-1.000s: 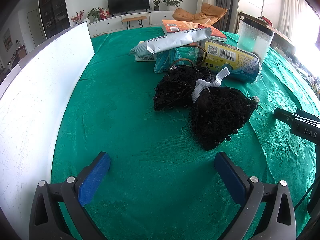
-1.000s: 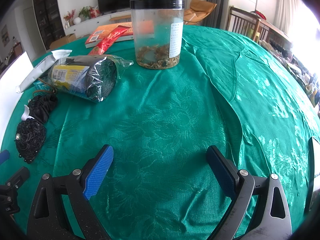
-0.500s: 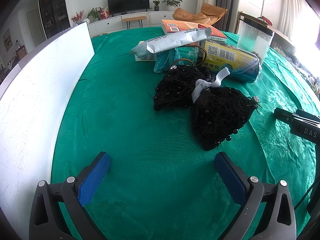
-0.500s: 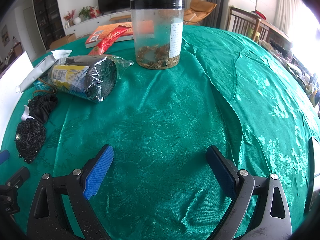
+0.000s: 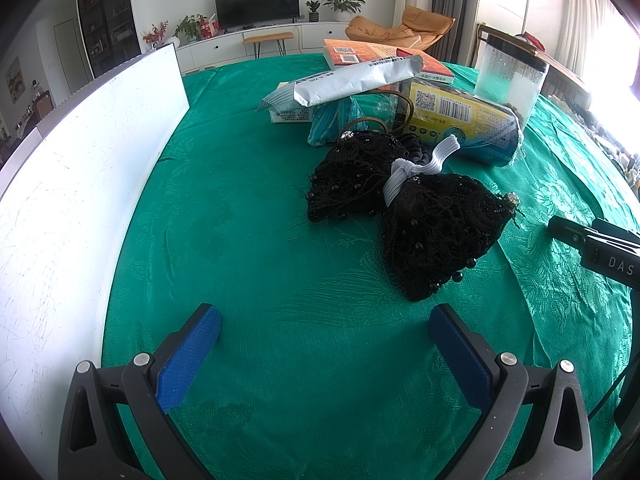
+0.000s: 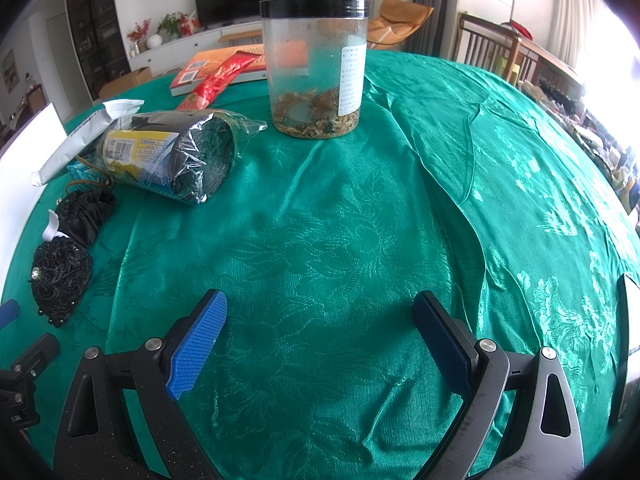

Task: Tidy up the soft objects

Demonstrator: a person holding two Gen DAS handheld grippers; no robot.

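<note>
A green tablecloth (image 5: 248,280) fills both frames. The beaded black mesh pouches (image 5: 404,200) lie center-right, untouched. Left gripper (image 5: 324,340) and right gripper (image 6: 320,332) gape empty; approach low, pinching the fabric's bulk.

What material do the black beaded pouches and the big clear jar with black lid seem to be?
The black beaded pouches look like soft lace or mesh fabric, matte, with glossy beads and an open knit texture. The clear jar seems to be plastic, slightly cloudy and scuffed; glass is possible.
</note>
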